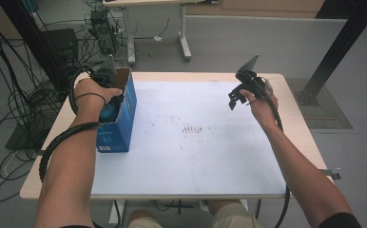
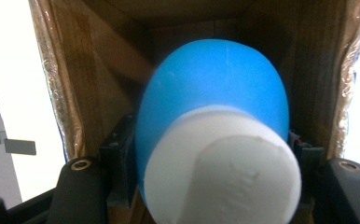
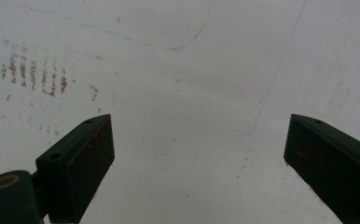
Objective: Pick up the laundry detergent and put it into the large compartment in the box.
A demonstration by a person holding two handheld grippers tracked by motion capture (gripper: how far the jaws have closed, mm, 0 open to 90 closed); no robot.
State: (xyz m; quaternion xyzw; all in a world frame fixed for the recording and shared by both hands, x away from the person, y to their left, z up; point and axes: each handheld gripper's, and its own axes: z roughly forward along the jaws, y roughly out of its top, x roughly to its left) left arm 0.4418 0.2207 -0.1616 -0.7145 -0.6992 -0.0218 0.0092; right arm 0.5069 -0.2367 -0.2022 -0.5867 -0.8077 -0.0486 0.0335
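Bottle, blue w/ white cap, sits clamped in our left gripper, long axis pointing into the open cardboard box at table's left edge. Right gripper hangs agape, well apart, over bare tabletop; left hand's nearer.

bottle: base hidden in box | cap: blurred, cut off btm edge
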